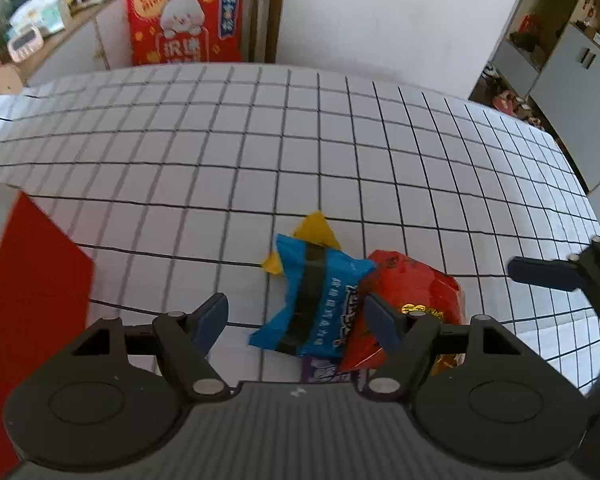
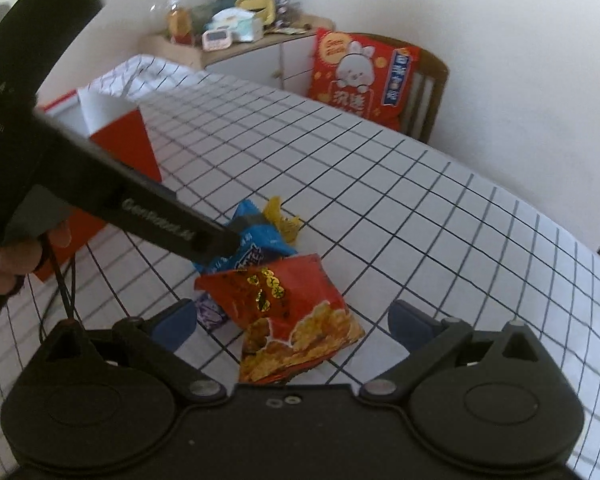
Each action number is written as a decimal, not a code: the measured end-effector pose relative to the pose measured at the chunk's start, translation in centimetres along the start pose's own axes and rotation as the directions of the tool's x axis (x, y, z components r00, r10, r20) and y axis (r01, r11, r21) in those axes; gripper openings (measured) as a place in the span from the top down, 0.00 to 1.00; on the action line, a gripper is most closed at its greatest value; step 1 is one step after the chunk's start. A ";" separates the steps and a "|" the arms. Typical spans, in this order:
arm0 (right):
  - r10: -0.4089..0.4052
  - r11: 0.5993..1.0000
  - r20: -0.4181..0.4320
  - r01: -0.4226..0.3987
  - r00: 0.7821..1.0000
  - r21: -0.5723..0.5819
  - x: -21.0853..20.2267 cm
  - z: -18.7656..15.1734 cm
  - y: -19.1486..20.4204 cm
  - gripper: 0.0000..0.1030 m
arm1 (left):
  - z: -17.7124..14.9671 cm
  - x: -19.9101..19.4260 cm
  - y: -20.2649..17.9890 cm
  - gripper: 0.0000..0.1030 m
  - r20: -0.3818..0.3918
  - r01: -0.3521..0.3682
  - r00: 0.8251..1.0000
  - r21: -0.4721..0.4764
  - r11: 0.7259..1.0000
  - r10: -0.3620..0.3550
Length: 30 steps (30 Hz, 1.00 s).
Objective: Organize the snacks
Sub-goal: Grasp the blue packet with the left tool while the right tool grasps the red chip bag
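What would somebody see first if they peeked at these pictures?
A little heap of bright snack bags in the middle of the checked tablecloth: a blue packet leaning on a red chip bag, a yellow packet behind. Both open grippers hover near it.

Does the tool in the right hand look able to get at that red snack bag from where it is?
Probably yes. The right tool stands open with the red snack bag right ahead between its fingers, uncovered on top of the pile. The left tool works the blue packet alongside, so they might crowd.
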State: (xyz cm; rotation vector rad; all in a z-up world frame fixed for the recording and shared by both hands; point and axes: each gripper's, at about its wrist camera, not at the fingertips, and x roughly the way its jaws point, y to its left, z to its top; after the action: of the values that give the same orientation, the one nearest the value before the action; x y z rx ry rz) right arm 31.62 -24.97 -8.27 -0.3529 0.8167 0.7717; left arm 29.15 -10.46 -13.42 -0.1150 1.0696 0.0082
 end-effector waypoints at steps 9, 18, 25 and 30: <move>0.031 0.999 -0.029 -0.031 0.999 -0.021 3.2 -0.1 -0.8 0.05 | 0.1 2.8 0.0 0.27 -0.058 0.003 0.998 -0.004 1.000 -0.003; 0.021 1.000 -0.016 -0.021 1.000 -0.013 3.5 -1.0 -0.2 0.19 | 0.0 3.7 0.6 0.41 -0.066 0.029 0.997 -0.011 1.000 -0.030; 0.004 1.000 -0.008 -0.004 1.000 0.007 2.7 -1.3 0.4 0.23 | -0.4 3.4 0.1 0.59 -0.052 0.022 0.998 -0.008 1.000 -0.022; -0.021 0.998 -0.014 0.021 1.000 0.052 1.8 -1.4 0.8 0.30 | -0.9 2.2 0.5 0.64 -0.043 0.001 0.999 -0.014 1.000 -0.001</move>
State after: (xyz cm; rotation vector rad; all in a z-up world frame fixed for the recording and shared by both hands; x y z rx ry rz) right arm 31.10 -24.39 -10.58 -0.3198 0.8429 0.7280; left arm 29.38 -10.12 -15.82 -0.1290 1.1123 0.0126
